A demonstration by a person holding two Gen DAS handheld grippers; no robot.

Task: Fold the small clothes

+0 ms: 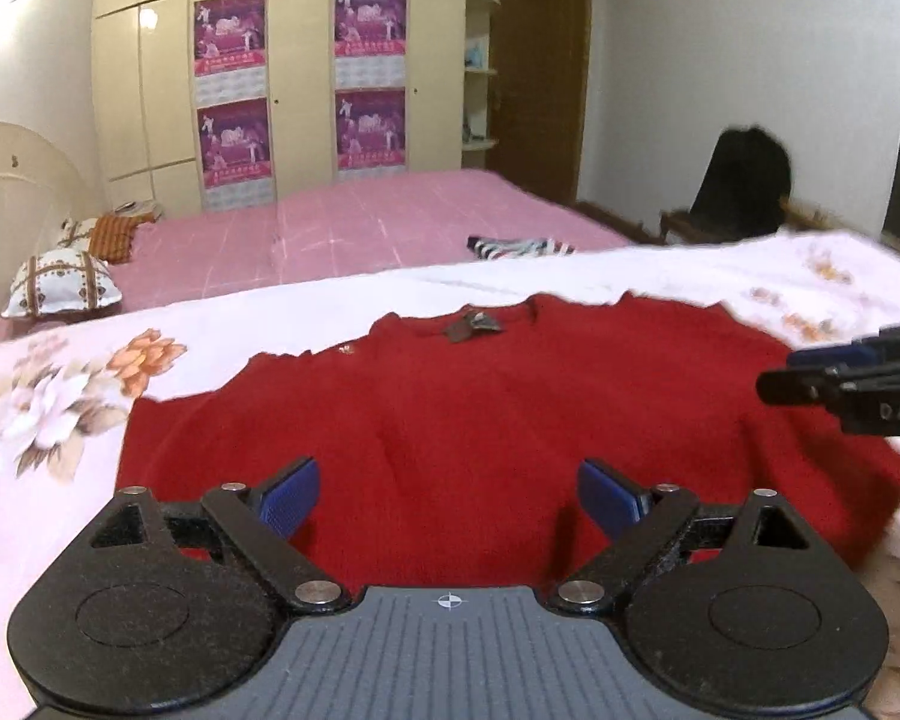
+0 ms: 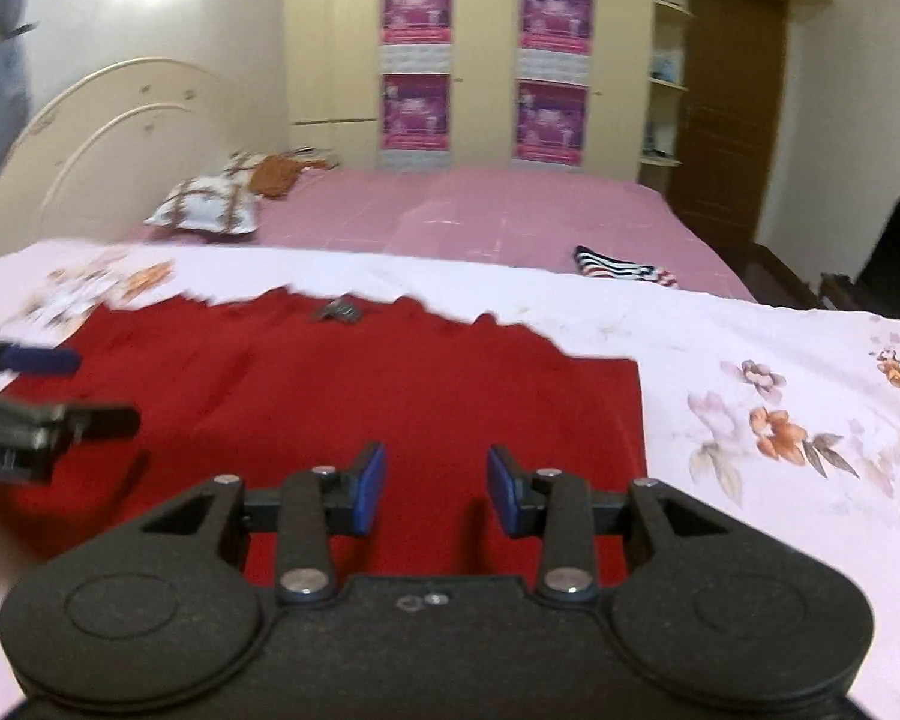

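A red knitted garment lies spread flat on a white floral sheet; a small grey tag sits at its neckline on the far side. It also shows in the right wrist view. My left gripper is open and empty, low over the garment's near edge. My right gripper is open and empty, over the garment's near right part. The right gripper enters the left wrist view at the right edge. The left gripper enters the right wrist view at the left edge.
A pink bed lies beyond the sheet, with a striped cloth, pillows and an orange cloth. A cream wardrobe with posters, a brown door and a dark chair stand behind.
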